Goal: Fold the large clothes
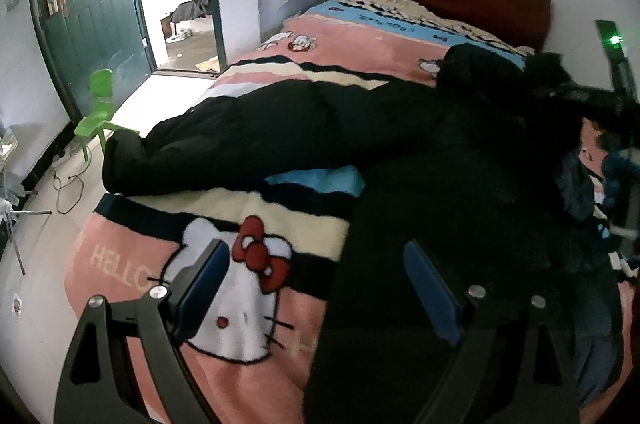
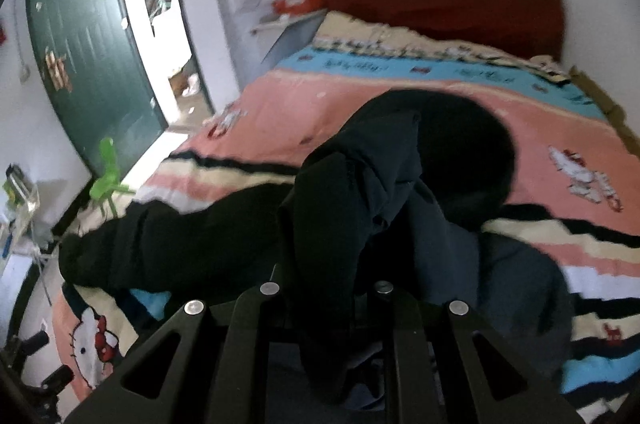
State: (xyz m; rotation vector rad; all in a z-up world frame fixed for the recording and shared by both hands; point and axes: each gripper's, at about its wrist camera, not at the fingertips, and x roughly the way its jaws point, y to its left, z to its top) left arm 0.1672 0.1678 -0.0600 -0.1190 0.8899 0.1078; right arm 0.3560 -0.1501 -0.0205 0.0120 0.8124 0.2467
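- My right gripper (image 2: 326, 308) is clamped on a black jacket (image 2: 224, 236) sleeve, carrying it across the bed (image 2: 540, 127).
- My left gripper (image 1: 316, 288) hangs wide, empty.
- Next: lay the sleeve flat on the jacket body.

Black coat (image 1: 280, 127) on pink, striped cartoon-cat blanket (image 1: 248, 288).

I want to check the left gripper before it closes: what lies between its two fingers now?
In the left wrist view, the open left gripper has only the cartoon-cat blanket and the edge of the black coat below the gap; nothing is gripped.
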